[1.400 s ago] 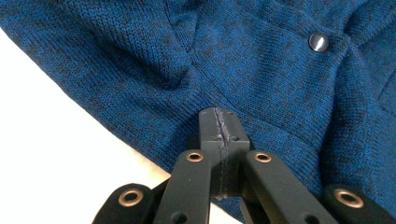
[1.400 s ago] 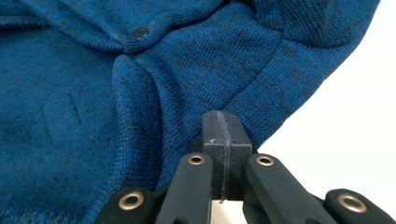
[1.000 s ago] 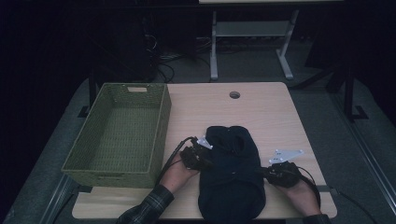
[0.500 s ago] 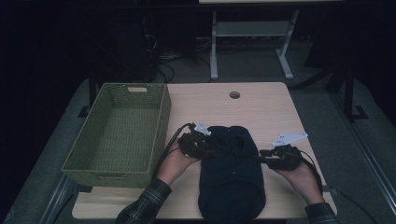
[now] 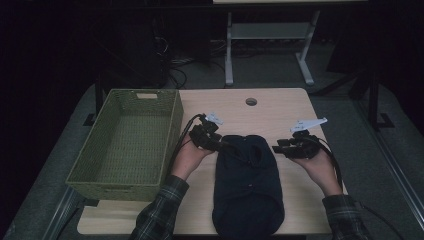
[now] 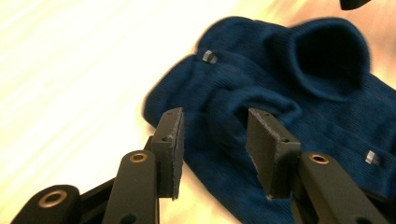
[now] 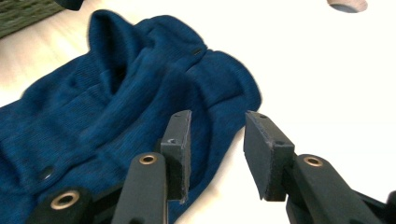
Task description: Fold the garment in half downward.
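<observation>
A dark blue knitted garment with small buttons lies folded on the wooden table, its collar end toward the far side. My left gripper is at its upper left corner, open, jaws hovering over the knit edge. The left gripper holds nothing. My right gripper is at the garment's upper right corner, also open. In the right gripper view the gripper straddles the garment's rounded edge with nothing pinched.
A green woven basket, empty, stands at the table's left. A round cable hole is in the table's far part. A white frame stands on the floor beyond. The person's plaid sleeves come in from the bottom.
Both grippers have moved farther up the table, from the garment's middle to its collar-end corners. The garment now lies flatter and longer.
</observation>
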The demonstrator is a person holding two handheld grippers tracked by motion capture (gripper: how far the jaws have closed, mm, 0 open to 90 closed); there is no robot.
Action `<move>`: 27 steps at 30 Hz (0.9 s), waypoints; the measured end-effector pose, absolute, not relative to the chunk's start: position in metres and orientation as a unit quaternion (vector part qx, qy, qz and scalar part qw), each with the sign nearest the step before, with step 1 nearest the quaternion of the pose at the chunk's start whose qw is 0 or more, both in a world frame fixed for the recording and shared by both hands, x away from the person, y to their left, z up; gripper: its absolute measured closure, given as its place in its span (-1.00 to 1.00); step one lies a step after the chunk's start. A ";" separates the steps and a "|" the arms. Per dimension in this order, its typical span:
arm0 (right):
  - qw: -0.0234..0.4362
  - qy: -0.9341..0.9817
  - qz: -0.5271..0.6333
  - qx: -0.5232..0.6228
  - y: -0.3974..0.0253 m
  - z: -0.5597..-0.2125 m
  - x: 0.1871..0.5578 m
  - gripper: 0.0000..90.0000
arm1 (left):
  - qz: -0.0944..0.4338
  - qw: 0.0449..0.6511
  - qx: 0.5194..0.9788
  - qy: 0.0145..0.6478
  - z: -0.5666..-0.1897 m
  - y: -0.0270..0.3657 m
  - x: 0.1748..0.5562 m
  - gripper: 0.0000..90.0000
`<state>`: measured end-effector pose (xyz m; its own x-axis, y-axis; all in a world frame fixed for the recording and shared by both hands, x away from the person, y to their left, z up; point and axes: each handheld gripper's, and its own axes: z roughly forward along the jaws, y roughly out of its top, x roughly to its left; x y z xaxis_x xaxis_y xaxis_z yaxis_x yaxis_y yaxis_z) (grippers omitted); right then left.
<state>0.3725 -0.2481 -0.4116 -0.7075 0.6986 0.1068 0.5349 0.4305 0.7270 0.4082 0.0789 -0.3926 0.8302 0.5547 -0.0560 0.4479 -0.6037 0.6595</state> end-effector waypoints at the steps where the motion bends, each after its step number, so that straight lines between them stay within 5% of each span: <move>1: 0.107 0.837 0.393 0.365 -0.248 -0.411 0.376 0.36 | 0.077 0.348 0.890 0.284 -0.393 0.079 0.412 0.26; 27: 0.099 0.840 0.376 0.379 -0.215 -0.430 0.442 0.27 | 0.069 0.296 0.904 0.302 -0.448 0.064 0.464 0.19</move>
